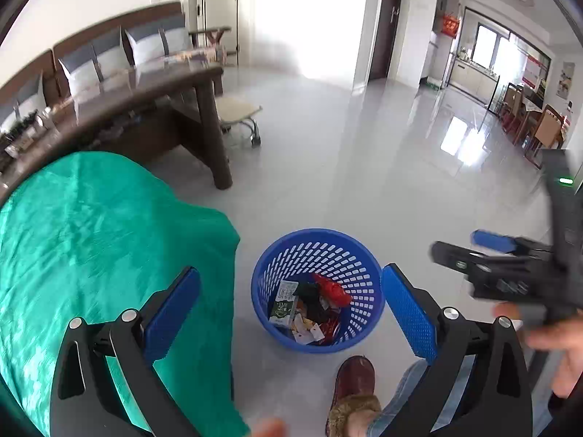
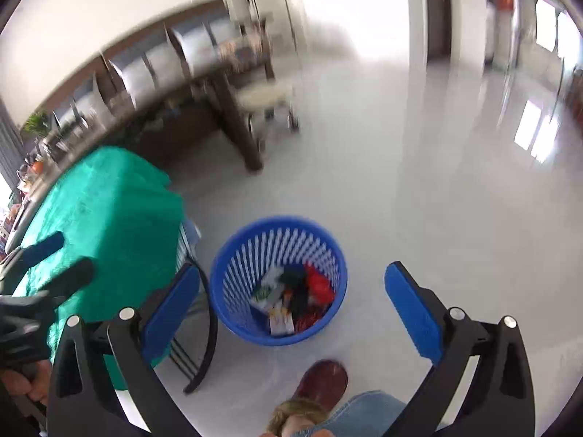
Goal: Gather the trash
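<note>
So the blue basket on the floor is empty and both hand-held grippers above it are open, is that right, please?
Not quite: the blue basket is not empty. The left wrist view shows trash inside, including a carton and red wrappers. The rest holds: the left hand-held gripper and right hand-held gripper are open above it.

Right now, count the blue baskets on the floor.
1: the blue basket stands on the grey floor beside the green-covered table, holding trash. Others may be hidden.

Home living room: cushioned wooden sofa [image 1: 109, 51], dark wooden coffee table [image 1: 153, 94], small padded stool [image 1: 238, 109], glossy tiled floor [image 1: 364, 164], kitchen [image 1: 484, 62] beyond.
</note>
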Motion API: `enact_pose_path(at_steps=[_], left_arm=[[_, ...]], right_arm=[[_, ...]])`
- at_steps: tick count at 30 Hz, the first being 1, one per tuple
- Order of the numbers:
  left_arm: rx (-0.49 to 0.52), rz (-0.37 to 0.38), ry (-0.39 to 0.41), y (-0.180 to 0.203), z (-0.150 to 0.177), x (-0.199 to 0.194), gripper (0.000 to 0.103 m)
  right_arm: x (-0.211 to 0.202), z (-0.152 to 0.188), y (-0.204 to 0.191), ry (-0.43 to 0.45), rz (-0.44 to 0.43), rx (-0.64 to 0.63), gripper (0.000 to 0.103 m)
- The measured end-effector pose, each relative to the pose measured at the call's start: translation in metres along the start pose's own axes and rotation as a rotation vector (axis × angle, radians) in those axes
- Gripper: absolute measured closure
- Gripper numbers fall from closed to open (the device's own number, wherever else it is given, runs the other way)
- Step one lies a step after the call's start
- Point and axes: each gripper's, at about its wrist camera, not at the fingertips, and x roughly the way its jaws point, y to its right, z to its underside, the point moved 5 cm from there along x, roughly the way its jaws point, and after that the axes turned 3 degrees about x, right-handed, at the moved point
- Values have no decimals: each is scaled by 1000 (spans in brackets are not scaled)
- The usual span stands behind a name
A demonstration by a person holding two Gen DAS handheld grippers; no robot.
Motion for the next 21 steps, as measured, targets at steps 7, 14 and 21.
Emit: enact_pose_path(at_steps=[7, 14, 21], left_arm=[[-23, -72, 62, 4, 16, -45, 5], [-33, -89, -69, 2, 26, -45, 5], [-73, -50, -156, -6, 34, -34, 5]], right_arm=[[-16, 17, -5, -29, 24, -11, 5], [-17, 33, -8, -116, 75, -10, 5], [-27, 42, -17, -179, 85, -22, 5]])
